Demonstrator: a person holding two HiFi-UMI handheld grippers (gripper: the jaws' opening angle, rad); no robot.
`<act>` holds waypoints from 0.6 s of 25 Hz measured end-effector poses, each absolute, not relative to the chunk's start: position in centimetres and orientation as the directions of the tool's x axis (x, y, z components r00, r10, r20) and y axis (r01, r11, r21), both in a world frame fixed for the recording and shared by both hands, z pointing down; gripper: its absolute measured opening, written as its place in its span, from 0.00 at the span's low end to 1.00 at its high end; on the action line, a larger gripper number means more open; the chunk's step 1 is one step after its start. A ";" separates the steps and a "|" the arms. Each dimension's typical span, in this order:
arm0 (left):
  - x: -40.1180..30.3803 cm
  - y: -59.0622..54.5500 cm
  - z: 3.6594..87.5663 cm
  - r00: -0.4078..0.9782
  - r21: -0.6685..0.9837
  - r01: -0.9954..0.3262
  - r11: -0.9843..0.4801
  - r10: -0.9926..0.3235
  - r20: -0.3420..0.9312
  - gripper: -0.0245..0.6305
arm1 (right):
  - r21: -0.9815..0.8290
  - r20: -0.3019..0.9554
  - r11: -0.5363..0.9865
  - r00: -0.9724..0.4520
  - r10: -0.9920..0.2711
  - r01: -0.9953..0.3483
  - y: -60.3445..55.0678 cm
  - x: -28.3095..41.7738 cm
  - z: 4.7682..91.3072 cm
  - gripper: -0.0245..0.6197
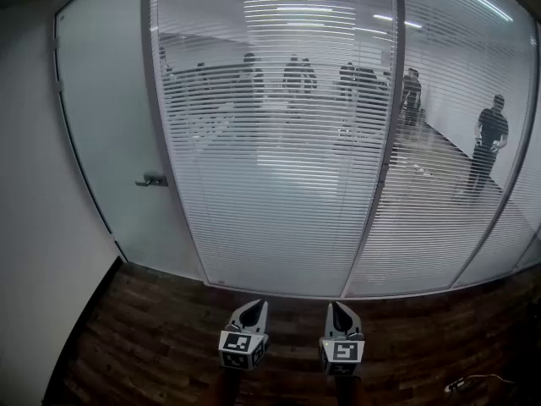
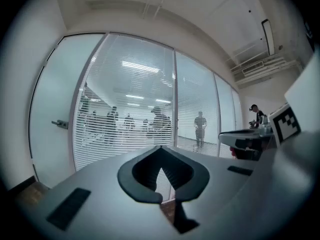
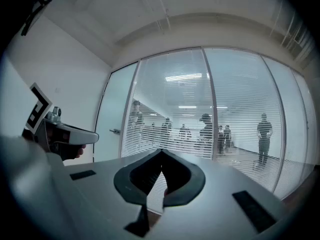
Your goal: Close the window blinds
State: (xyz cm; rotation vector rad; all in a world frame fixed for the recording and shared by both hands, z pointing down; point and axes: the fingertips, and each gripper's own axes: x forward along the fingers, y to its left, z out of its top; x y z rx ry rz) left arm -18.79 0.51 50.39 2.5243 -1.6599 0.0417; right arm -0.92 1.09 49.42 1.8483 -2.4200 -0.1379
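Two grey hand-held tools, left gripper (image 1: 252,309) and right gripper (image 1: 338,309), sit pinched together, empty. The white slatted blinds (image 1: 279,125) show no wand, so reaching risks striking the glass partition (image 1: 270,256).

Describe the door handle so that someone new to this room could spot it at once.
Face the long glass wall hung with slatted blinds. At its left end stands a plain door with no slats. The handle is the small metal lever at that door's right edge, beside the first blind, the only fitting that juts from the pane.
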 end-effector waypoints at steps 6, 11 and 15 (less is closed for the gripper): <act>-18.8 0.3 50.3 0.400 0.076 -0.916 -0.395 -0.914 0.070 0.03 | 0.139 0.021 0.265 -0.265 -0.964 -0.954 0.8 -1.1 49.7 0.04; -18.7 0.0 50.6 0.403 0.075 -0.914 -0.398 -0.913 0.062 0.03 | 0.135 0.020 0.258 -0.258 -0.966 -0.957 0.6 -0.9 49.6 0.04; -18.6 -0.1 50.7 0.396 0.070 -0.918 -0.392 -0.915 0.078 0.03 | 0.112 -0.005 0.243 -0.245 -0.969 -0.963 0.7 -0.5 48.8 0.04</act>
